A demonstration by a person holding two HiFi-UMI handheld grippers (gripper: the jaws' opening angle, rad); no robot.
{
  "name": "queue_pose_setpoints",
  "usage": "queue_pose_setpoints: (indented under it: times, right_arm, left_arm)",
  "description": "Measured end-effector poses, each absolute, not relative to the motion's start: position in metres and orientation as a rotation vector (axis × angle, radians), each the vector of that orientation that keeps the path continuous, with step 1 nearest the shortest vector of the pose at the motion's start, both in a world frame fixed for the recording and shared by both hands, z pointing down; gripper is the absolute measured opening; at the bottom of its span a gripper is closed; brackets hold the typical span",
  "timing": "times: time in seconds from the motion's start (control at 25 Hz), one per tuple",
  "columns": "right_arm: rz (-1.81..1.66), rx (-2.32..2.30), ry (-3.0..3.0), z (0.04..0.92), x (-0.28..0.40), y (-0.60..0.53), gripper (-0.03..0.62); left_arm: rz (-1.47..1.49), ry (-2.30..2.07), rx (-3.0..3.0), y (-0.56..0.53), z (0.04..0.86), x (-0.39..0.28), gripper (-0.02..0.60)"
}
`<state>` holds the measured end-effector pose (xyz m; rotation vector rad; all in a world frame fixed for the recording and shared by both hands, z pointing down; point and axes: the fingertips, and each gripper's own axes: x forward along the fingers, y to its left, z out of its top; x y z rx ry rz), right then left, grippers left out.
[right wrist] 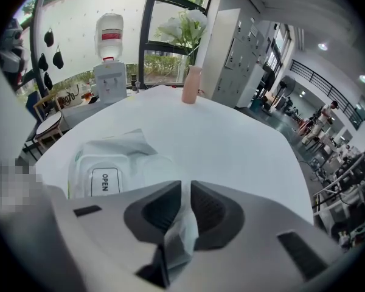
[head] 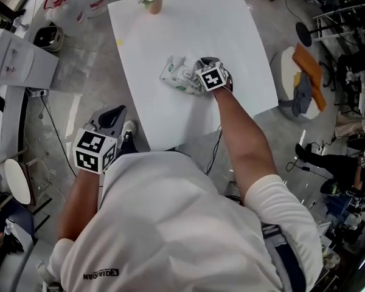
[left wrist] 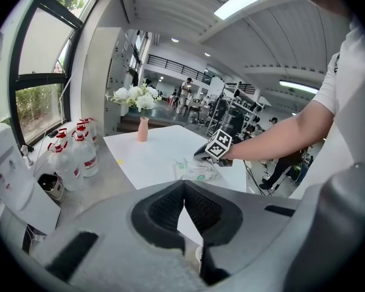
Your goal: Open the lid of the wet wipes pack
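The wet wipes pack (head: pixel 177 75) lies near the middle of the white table (head: pixel 188 23). It is white with green print, and its flat lid marked OPEN (right wrist: pixel 103 180) lies down. My right gripper (head: pixel 205 78) is low over the pack's right end. Its jaws stand a little apart, and the crumpled end of the wrapper (right wrist: pixel 181 236) sits loosely in the gap. My left gripper (head: pixel 114 115) hangs off the table's left edge, shut and empty. The left gripper view shows that gripper's tips (left wrist: pixel 184 187) meeting, with the pack (left wrist: pixel 198 170) and the right gripper (left wrist: pixel 208 154) beyond.
A pink vase of white flowers (head: pixel 153 2) stands at the table's far edge. Several bottles (left wrist: pixel 79 154) stand on the floor to the left. A water dispenser (right wrist: pixel 109 66) is by the window. A stool with clothes (head: pixel 301 81) sits to the table's right.
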<state>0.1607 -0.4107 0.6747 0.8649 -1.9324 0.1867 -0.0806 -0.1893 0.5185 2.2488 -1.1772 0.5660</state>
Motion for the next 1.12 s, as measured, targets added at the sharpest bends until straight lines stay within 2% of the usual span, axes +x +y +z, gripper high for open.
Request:
queue_pose_setpoints:
  times: [0.28, 0.72, 1.12]
  right_arm:
    - [0.183, 0.862, -1.916, 0.67, 0.16, -0.408, 0.057]
    - [0.146, 0.999, -2.016, 0.607, 0.16, -0.376, 0.06]
    - [0.474, 1.224, -2.197, 0.556, 0.155, -0.262, 0.058]
  left_arm:
    - [0.565, -1.163, 2.261, -0.191, 0.518, -0.082, 0.008]
    - [0.573, -1.029, 2.393, -0.205, 0.51, -0.058, 0.009]
    - [0.552, -0.888, 2.521, -0.214, 0.495, -0.015, 0.008]
